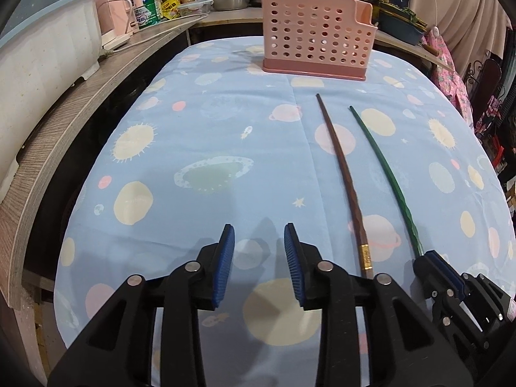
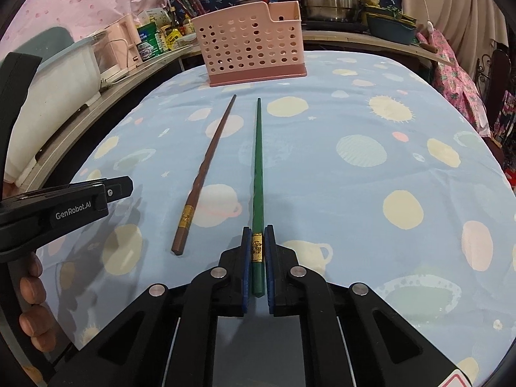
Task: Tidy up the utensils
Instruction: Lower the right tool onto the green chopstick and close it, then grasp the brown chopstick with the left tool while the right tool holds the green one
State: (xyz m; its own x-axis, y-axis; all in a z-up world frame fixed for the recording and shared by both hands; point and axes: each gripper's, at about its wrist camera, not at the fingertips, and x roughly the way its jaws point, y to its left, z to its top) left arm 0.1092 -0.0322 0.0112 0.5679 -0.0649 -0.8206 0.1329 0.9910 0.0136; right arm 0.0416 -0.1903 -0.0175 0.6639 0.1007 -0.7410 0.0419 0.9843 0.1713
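- My right gripper has its pads closed on the thick end of the green chopstick, right at the gold band; the stick runs toward 12 o'clock, its tip near the holder.
- My left gripper hovers over the cloth with fingers apart and nothing between them.
- The brown chopstick lies flat just beside the green one, at its 9 o'clock side in the right view, the two close but apart.
- The pink holder stands upright at 12 o'clock at the far edge of the cloth.
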